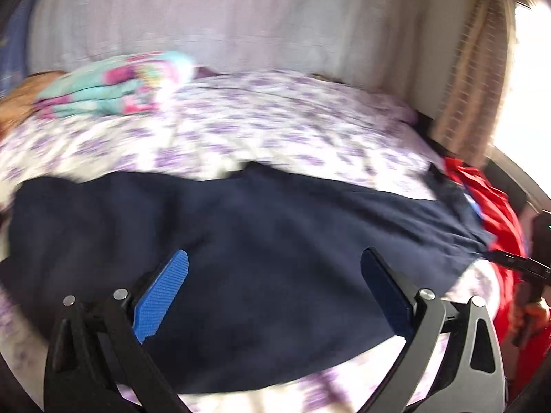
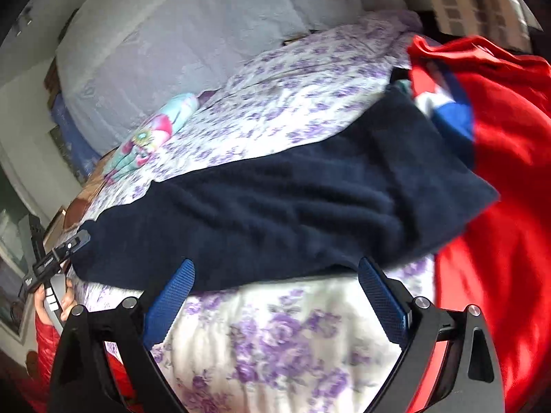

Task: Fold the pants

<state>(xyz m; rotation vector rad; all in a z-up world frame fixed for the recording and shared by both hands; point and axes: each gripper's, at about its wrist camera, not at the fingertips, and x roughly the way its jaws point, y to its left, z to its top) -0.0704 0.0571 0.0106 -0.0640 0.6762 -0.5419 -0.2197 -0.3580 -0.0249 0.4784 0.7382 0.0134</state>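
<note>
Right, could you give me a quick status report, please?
Left gripper and right gripper open, holding nothing. Navy pants lying on floral bedsheet. Red garment against pants' right end.

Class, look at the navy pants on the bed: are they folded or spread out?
Spread out. The pants lie as one long flat strip across the flowered bedsheet; whether any layer is doubled, I cannot tell.

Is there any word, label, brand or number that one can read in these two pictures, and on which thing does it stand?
None can be read.
The left gripper, seen in the right wrist view: small white marks, too blurred to read.
The navy pants and the red garment: no text shows.
</note>
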